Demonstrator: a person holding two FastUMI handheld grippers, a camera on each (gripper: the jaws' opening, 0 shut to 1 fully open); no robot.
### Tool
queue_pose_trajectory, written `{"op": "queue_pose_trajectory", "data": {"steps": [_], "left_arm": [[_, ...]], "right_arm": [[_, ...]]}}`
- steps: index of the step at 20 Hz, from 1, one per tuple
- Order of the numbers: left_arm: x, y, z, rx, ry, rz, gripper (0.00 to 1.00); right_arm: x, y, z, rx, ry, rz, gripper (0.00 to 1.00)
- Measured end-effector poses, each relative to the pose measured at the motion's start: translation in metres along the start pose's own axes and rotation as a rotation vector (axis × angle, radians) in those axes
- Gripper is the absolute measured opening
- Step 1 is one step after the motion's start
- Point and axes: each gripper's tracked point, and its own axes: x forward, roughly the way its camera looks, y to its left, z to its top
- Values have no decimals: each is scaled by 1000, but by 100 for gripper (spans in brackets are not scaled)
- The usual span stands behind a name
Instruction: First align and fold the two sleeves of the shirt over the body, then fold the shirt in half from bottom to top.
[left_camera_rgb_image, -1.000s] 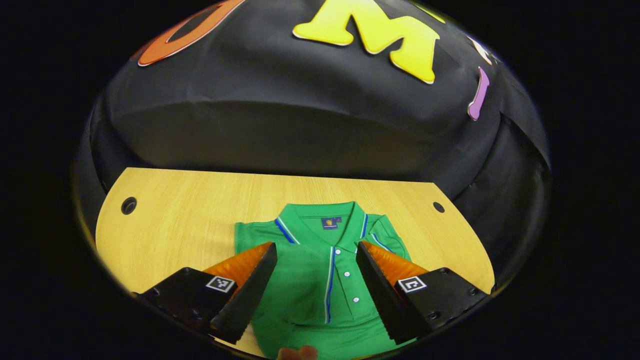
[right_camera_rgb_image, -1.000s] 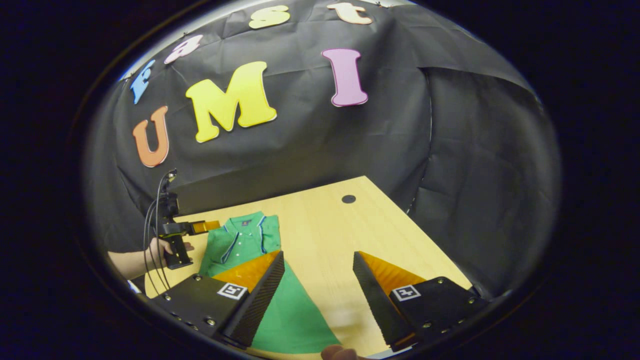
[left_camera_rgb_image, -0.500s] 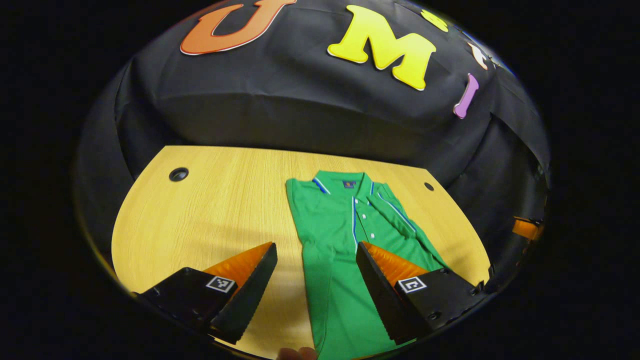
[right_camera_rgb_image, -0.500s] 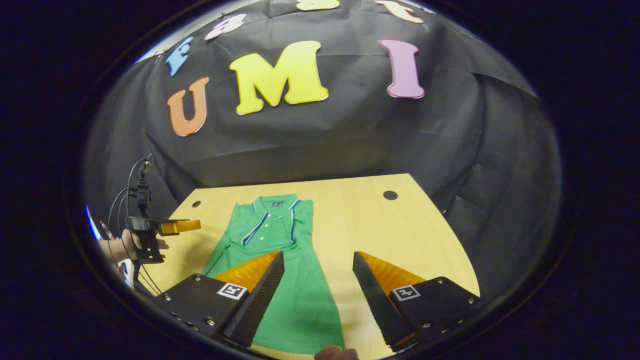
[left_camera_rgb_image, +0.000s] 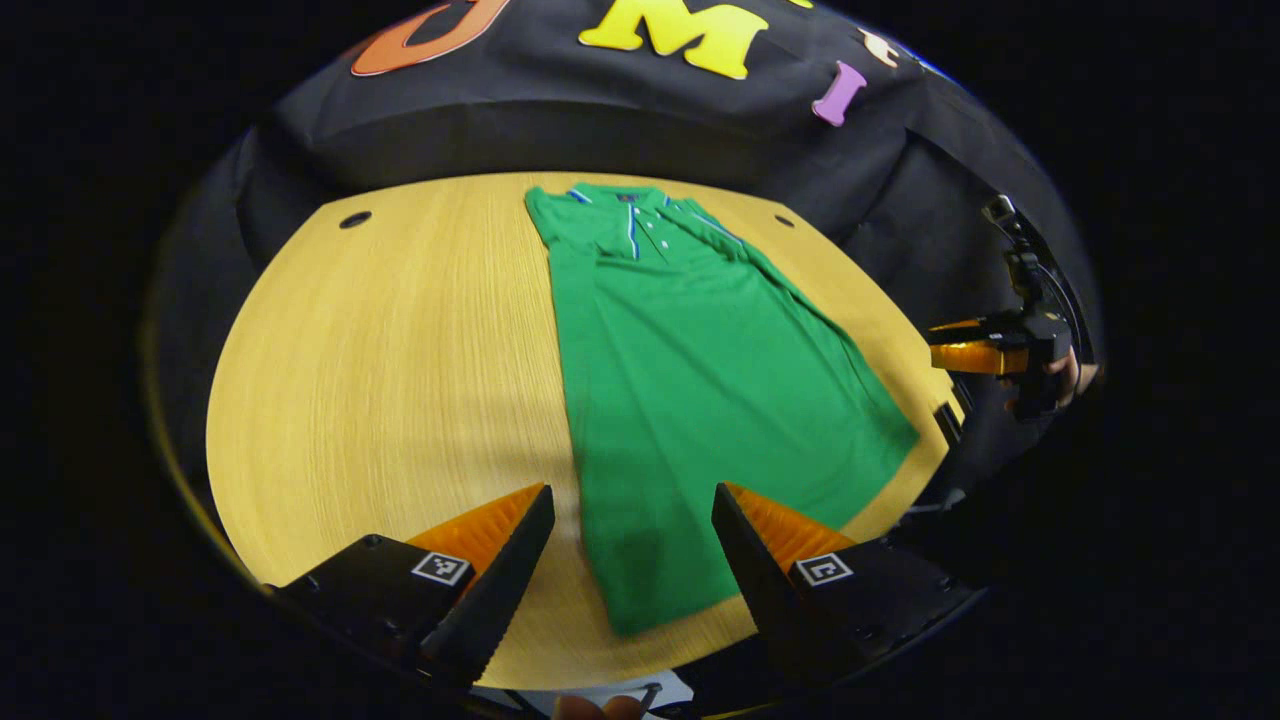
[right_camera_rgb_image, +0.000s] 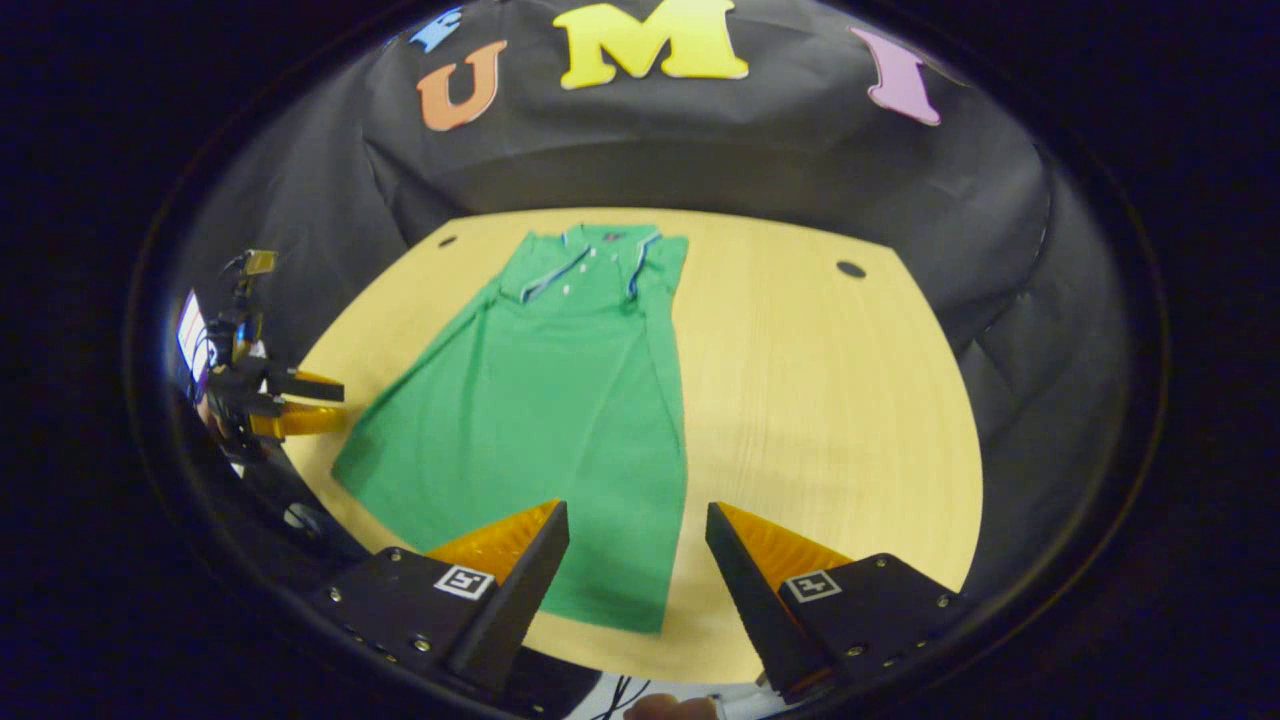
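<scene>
Shirt (left_camera_rgb_image: 690, 380) sleeves are judged folded; its hem, ahead of both spread, empty jaws, is to be gripped next.

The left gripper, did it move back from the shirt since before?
Yes. The left gripper pulled back toward the near table edge: the green shirt's collar, once close above its fingers, now lies far off and the hem shows.

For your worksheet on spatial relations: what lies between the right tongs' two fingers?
In the right gripper view, the green shirt's bottom hem corner and bare wooden table lie between the open right tongs' fingers.
</scene>
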Motion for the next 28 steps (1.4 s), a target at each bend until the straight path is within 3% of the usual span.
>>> {"op": "queue_pose_trajectory", "data": {"steps": [5, 10, 16, 19, 21, 22, 23, 24, 25, 26, 27, 28], "left_arm": [[-6, -9, -33, 21, 49, -25, 100], [2, -15, -55, 83, 102, -55, 100], [6, -23, -58, 142, 100, -52, 100], [15, -22, -53, 178, 86, 14, 100], [17, -16, -51, 182, 76, 72, 90], [16, -10, -47, 175, 64, 112, 73], [18, -4, -45, 157, 38, 141, 67], [21, -4, -42, 137, 19, 139, 43], [24, -4, -39, 121, 9, 143, 35], [26, -3, -38, 86, 3, 136, 18], [26, -6, -37, 39, -3, 113, 11], [25, -9, -37, -11, -8, 86, 6]], "right_arm": [[10, -3, -59, -84, 109, 8, 90], [29, 2, -85, -114, 164, 13, 90], [42, 4, -84, -116, 168, -16, 89], [47, 13, -77, -126, 162, -23, 90], [53, 21, -71, -147, 165, -18, 91], [54, 24, -70, -158, 168, -15, 92], [55, 26, -68, -169, 165, -7, 84], [57, 26, -68, -184, 165, 0, 79], [59, 26, -63, -185, 159, 0, 61], [59, 25, -62, -181, 163, 3, 42], [60, 26, -59, -177, 159, 13, 24], [61, 26, -59, -163, 171, 13, 18]]}}
